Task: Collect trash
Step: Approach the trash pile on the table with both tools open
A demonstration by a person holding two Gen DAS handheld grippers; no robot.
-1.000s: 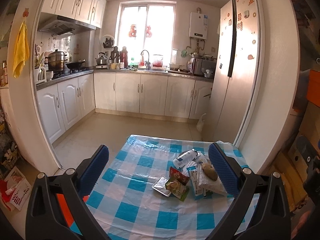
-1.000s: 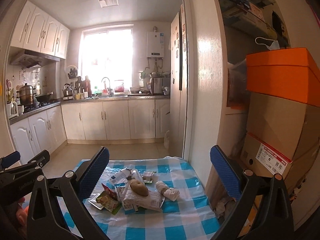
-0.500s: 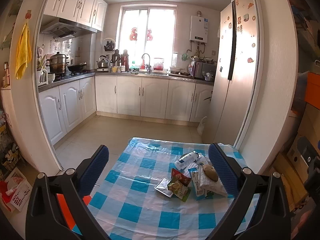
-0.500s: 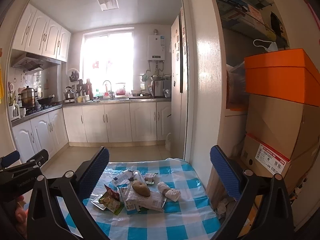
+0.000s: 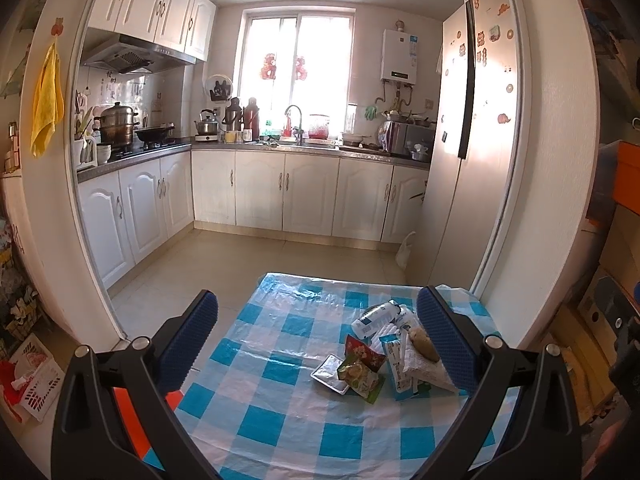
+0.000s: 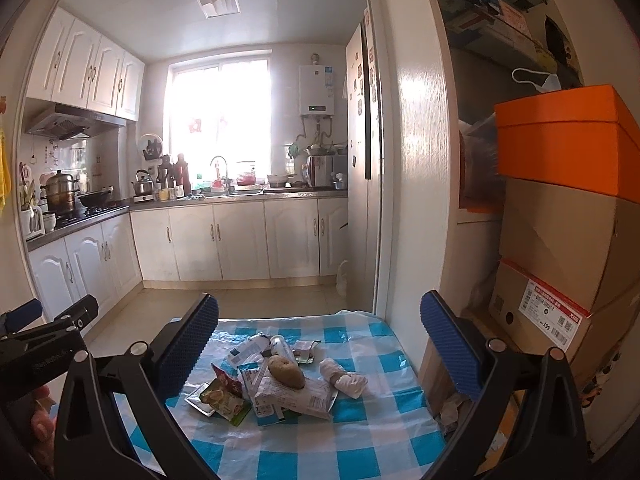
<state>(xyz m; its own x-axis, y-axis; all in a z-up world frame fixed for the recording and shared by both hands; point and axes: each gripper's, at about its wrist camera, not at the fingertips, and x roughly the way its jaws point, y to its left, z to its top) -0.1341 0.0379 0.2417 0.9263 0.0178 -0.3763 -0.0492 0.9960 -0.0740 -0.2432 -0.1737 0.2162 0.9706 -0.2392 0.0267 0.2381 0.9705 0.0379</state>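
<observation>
**Trash heap untouched on the bench; both claws released and held off**

Left wrist view. The left claw [image 5: 318, 336] hangs spread wide with nothing between its blue pads, above the bench [image 5: 280, 420] with its blue-and-white checked plastic cover. The trash pile [image 5: 384, 360] lies at about 3 o'clock on the bench, towards the right pad. It comprises a flat foil sachet [image 5: 330, 374], a red-and-green snack wrapper [image 5: 362, 368], a small white bottle [image 5: 376, 316] lying on its side, and a potato [image 5: 423, 344] resting on a white packet [image 5: 424, 372]. Print on the packets is too small to read.

Right wrist view. The right claw [image 6: 319, 352] is likewise released and empty, with the pile [image 6: 276, 384] near centre between its fingers and slightly towards 9 o'clock. A crumpled white wad [image 6: 345, 378] lies just beside the pile at 3 o'clock. The other tool's body, low at 9 o'clock, carries lettering I cannot make out. A carton [image 6: 556, 320] at 3 o'clock bears a red-and-white shipping label, with "199" apparently legible.

Handling assessment. The wrappers look light, limp and slick; a pinch at a raised edge or crease is advisable, since flat foil may slide on the plastic cover. The potato appears firm and heaviest, and should be gripped across its middle; it may roll off if the packet beneath is lifted first. The bottle is probably empty and crushable; grip its body.
</observation>
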